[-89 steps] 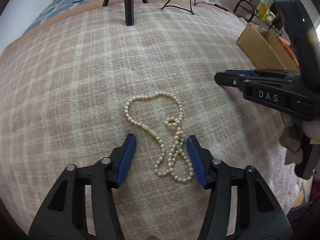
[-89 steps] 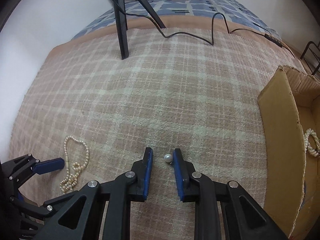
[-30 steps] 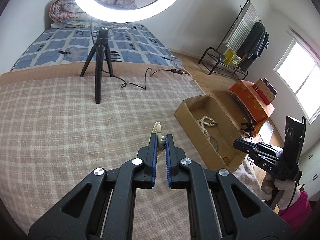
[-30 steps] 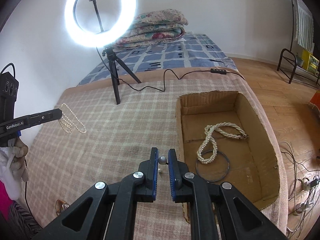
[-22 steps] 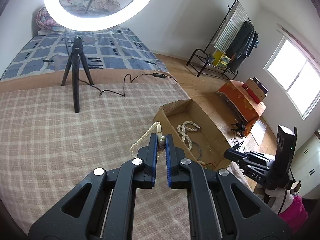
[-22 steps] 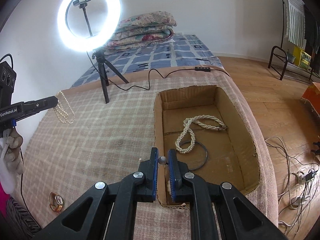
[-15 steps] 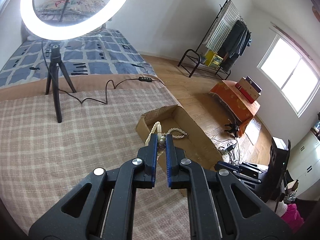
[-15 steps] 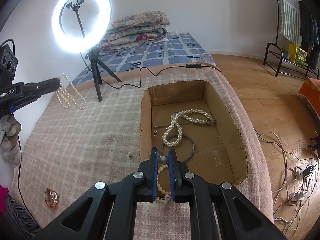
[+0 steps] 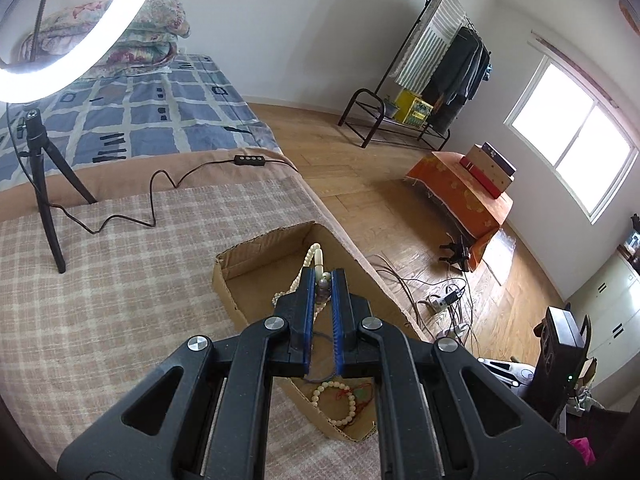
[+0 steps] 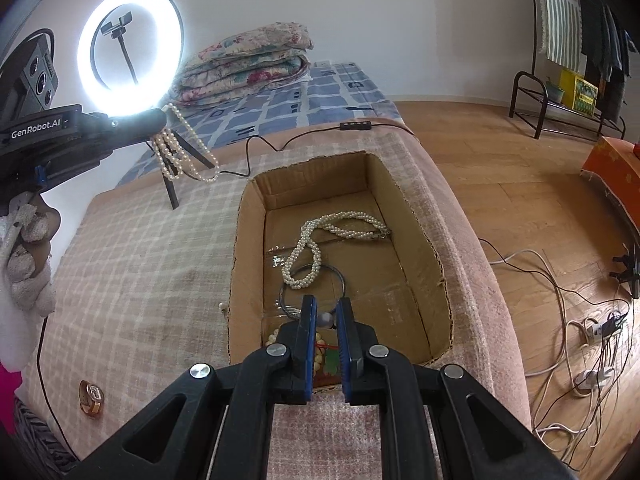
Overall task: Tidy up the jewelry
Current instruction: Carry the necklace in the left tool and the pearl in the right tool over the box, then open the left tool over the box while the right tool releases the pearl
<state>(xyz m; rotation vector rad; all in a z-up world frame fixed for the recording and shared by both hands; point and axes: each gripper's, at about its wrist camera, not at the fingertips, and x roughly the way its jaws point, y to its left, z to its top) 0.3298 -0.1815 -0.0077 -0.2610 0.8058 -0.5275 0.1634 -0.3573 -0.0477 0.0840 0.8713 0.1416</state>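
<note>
The pearl necklace (image 10: 180,152) is hanging in loops from my left gripper (image 9: 323,280), whose jaws are clamping it above the cardboard box (image 10: 236,264) on the plaid blanket (image 10: 140,272). My right gripper (image 10: 326,320) is pinching a single pearl (image 10: 326,320) over the box's near end (a twisted pearl strand (image 10: 320,240) is lying inside the box).

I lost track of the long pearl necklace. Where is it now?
The pearl necklace hangs from the left gripper, on the left of the right wrist view, above the blanket beside the cardboard box.
</note>
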